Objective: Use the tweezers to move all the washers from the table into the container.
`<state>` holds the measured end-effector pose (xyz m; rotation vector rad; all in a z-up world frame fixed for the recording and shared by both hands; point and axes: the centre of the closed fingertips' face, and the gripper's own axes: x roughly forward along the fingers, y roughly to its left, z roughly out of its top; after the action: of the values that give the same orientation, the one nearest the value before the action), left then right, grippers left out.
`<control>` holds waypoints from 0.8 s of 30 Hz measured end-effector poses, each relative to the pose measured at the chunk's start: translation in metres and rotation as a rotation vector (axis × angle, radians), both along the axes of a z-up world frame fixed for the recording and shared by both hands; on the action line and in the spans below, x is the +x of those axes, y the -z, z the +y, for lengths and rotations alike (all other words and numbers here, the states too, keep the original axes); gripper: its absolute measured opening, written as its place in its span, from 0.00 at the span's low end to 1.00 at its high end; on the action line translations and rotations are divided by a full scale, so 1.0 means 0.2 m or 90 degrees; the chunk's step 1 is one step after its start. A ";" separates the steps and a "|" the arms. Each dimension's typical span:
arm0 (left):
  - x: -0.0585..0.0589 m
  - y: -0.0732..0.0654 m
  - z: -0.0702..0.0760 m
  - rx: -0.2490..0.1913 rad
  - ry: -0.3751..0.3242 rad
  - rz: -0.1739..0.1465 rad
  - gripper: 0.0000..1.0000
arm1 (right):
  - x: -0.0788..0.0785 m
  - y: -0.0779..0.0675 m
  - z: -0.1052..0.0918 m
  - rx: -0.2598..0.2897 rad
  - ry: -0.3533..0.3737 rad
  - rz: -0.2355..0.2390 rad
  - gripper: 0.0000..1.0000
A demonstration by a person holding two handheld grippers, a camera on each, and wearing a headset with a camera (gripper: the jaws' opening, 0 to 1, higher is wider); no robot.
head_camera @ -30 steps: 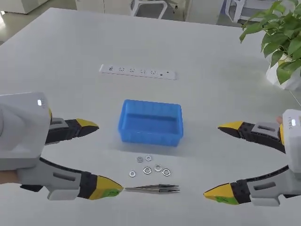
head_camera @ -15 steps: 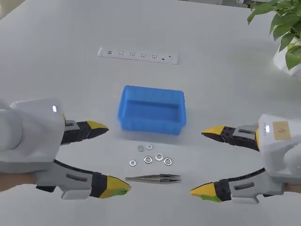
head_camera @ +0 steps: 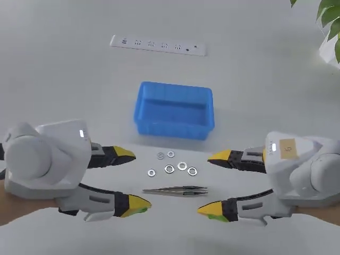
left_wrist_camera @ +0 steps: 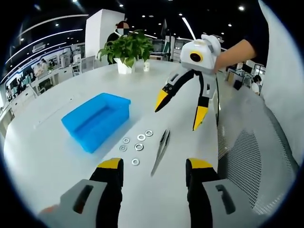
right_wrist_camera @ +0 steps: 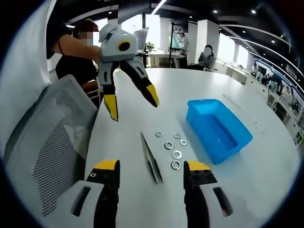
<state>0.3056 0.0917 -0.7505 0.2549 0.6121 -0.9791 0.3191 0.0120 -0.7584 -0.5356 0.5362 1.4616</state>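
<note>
Since all six washers [head_camera: 171,163] lie on the tabletop [head_camera: 79,79] and the blue container [head_camera: 172,127] looks bare inside, I would say the job has not really begun. The washers sit in a small bunch just in front of the container. They are near it but not touching it, and none of them is in the box as far as I can see.

The tweezers [head_camera: 175,190] lie flat on the tabletop, just on the near side of the washers. Nothing holds them. The left claw [head_camera: 140,178] is spread wide and has nothing in it. Its yellow tips sit close to one end of the tweezers but do not touch them. The right claw [head_camera: 205,184] is spread wide too, with nothing between its tips, and it sits close to the other end. So the two claws face each other, with the tweezers and the washers in the gap between them.

What is done? Nothing that shows yet. What is left is nearly all of it: first a claw has to take up the tweezers and squeeze them the right way. Then each washer has to be pinched, lifted over the blue wall and let go inside, six trips if they go one at a time. The washers are thin and flat, so I think they may be tricky to pinch and could slip out on the way.

A white power strip [head_camera: 158,45] lies well beyond the container, out of the way.
</note>
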 end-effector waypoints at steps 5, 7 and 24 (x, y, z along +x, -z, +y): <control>0.01 0.05 -0.01 0.006 0.002 0.018 0.51 | -0.01 0.06 0.04 -0.014 -0.003 0.016 0.48; 0.01 0.07 -0.02 0.007 0.005 0.022 0.49 | -0.02 0.08 0.05 -0.015 -0.009 0.011 0.45; 0.02 0.18 -0.08 0.038 0.036 0.048 0.36 | 0.00 0.19 0.11 -0.080 -0.028 0.028 0.29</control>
<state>0.3105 0.0757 -0.7867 0.2903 0.7066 -1.0301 0.3193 0.0330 -0.7956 -0.6181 0.6586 1.4903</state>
